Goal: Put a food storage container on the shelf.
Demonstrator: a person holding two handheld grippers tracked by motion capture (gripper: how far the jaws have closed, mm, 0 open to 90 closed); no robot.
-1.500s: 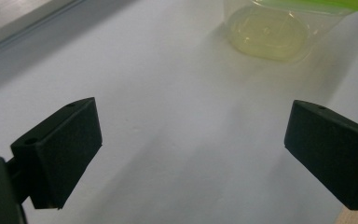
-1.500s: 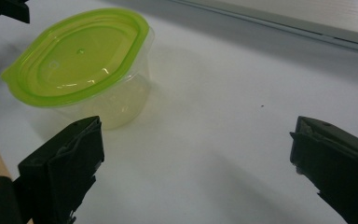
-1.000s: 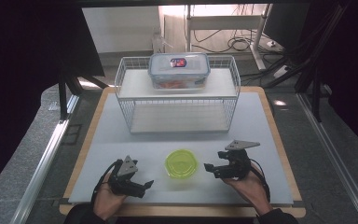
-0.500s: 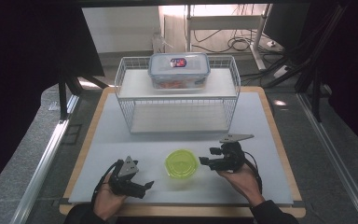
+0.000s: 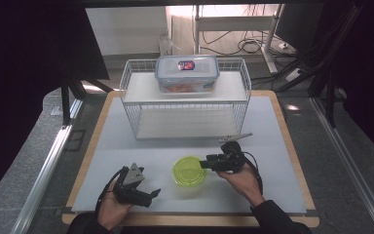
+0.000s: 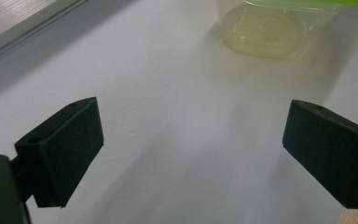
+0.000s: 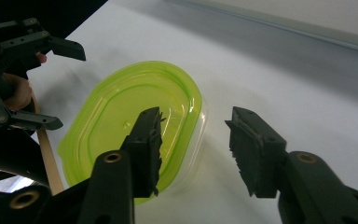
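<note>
A small clear tub with a lime-green lid sits on the white mat near the front, between the two hands. My right gripper is open at the tub's right rim. In the right gripper view one jaw hangs over the green lid and the other stands outside the tub's wall, with nothing pinched. My left gripper rests low on the mat, left of the tub, and is open and empty. From the left gripper view the tub lies ahead, well beyond the jaws.
A white wire rack stands at the back of the mat. A clear food box with a blue-rimmed lid sits on its upper shelf. The left gripper shows at the far left of the right gripper view. The wooden board edge frames the mat.
My right gripper has moved left and forward to the green-lidded tub, so that its jaws now straddle the rim. The left gripper and the tub have stayed put.
</note>
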